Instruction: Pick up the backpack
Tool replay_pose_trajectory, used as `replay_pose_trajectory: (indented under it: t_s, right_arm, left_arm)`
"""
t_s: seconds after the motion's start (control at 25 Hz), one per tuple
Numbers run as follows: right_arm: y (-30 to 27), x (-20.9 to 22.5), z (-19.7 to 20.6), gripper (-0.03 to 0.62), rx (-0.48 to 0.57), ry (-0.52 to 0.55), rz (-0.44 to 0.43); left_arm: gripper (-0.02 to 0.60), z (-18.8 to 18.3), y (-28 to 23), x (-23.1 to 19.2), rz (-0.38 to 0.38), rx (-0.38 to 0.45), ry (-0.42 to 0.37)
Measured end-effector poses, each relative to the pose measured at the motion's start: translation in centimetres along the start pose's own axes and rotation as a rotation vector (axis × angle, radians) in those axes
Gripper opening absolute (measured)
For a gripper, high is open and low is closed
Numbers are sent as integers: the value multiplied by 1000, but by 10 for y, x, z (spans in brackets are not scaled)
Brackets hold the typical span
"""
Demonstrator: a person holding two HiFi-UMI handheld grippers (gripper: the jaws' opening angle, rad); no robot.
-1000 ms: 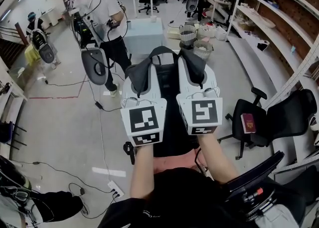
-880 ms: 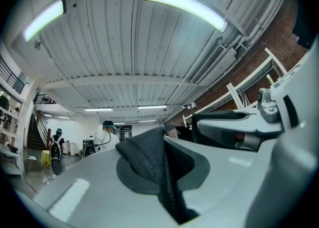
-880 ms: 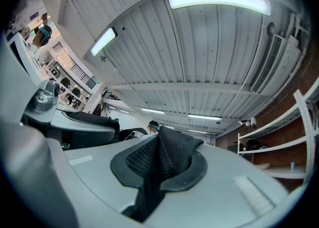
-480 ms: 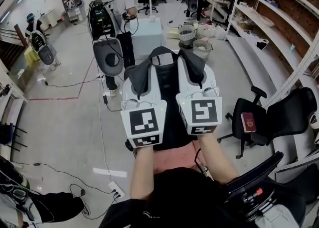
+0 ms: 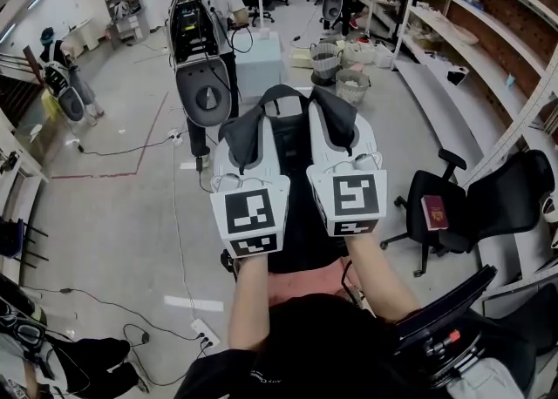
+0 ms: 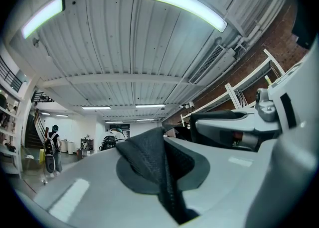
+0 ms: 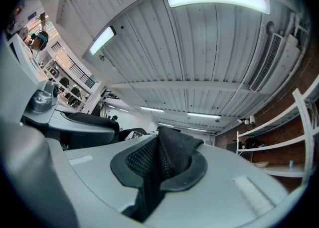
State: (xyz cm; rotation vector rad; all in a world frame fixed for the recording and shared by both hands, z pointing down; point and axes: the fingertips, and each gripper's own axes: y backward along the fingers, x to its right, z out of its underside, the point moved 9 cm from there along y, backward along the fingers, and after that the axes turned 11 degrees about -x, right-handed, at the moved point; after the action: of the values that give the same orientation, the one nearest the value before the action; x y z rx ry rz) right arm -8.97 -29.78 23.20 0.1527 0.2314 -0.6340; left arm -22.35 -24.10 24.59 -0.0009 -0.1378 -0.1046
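Observation:
The black backpack (image 5: 292,206) hangs in front of me, its body showing between the two grippers in the head view. My left gripper (image 5: 242,134) is shut on one black mesh shoulder strap (image 6: 158,165), which bunches up out of the closed jaws. Just to its right, my right gripper (image 5: 336,120) is shut on the other mesh strap (image 7: 164,160) in the same way. Both grippers are held side by side, pointing forward and a little upward. The backpack's lower part is hidden behind the grippers and my arms.
A person wearing a rig (image 5: 202,36) stands ahead on the left, and another person (image 5: 59,84) is at the far left. A black office chair (image 5: 458,214) carrying a red booklet (image 5: 434,213) is at my right. Shelves (image 5: 488,31) line the right wall. Bins (image 5: 342,71) and floor cables (image 5: 179,214) lie ahead.
The person ahead has walked to the right and turned away, showing the rig on the back. Both grippers and the backpack stay where they were.

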Motion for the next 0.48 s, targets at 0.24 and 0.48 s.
replay_pose_trajectory:
  t_s: [0.24, 0.48]
  right_arm:
    - [0, 2, 5, 51, -8, 3, -2]
    - [1, 2, 10, 51, -17, -8, -2]
  left_arm:
    - [20, 5, 0, 4, 7, 1, 5]
    - [20, 7, 0, 6, 12, -4, 6]
